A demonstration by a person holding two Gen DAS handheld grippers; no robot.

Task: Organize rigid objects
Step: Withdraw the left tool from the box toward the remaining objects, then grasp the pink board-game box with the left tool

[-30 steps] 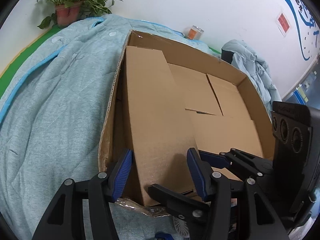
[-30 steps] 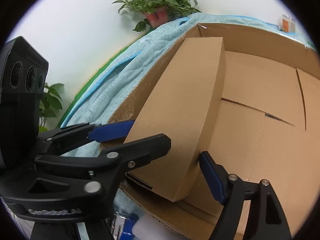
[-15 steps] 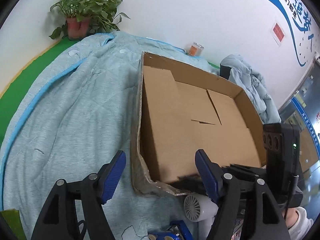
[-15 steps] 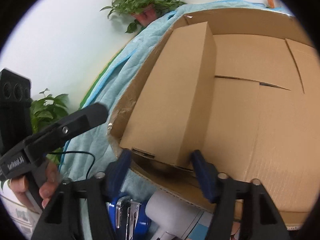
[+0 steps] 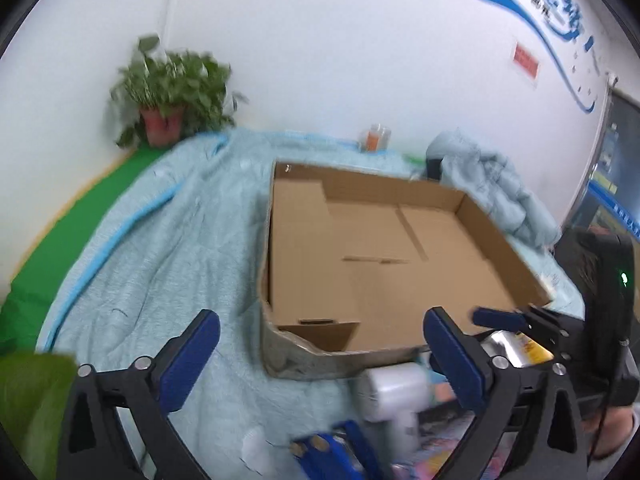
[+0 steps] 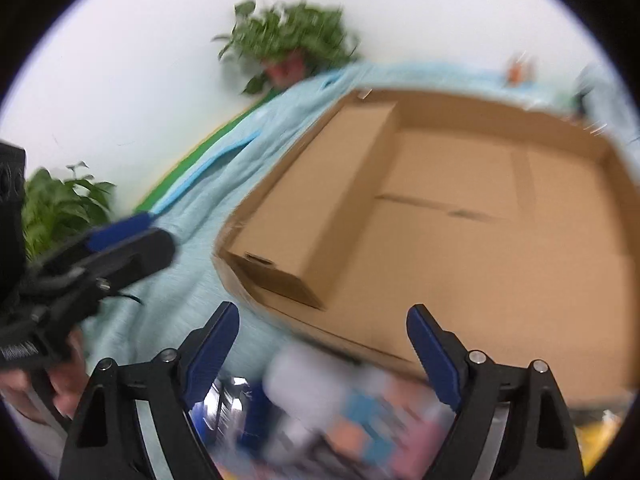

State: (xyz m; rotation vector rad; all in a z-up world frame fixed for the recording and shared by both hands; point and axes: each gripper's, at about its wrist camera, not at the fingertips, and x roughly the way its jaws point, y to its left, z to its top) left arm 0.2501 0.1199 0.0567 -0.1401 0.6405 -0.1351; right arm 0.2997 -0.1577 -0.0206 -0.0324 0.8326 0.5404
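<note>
A wide, shallow cardboard tray rests on a light blue quilt. A long closed cardboard box lies inside it, flat against the left wall. My left gripper hovers back from the tray's near corner, its jaws opening wide with nothing between them. My right gripper hangs in front of the tray's near edge, jaws likewise opening and empty. Below both grippers, loose items lie on the quilt: a white hair dryer, a blue thing and a yellow packet, all blurred.
A potted plant stands in the far corner, and a second plant stands at the left. An orange can and a bunched quilt sit behind the tray. A green mat borders the quilt. A hand holds the left gripper.
Both grippers let go of the long box, which now lies in the tray. They opened, drew back and rose, so the whole tray and the loose items in front came into view.
</note>
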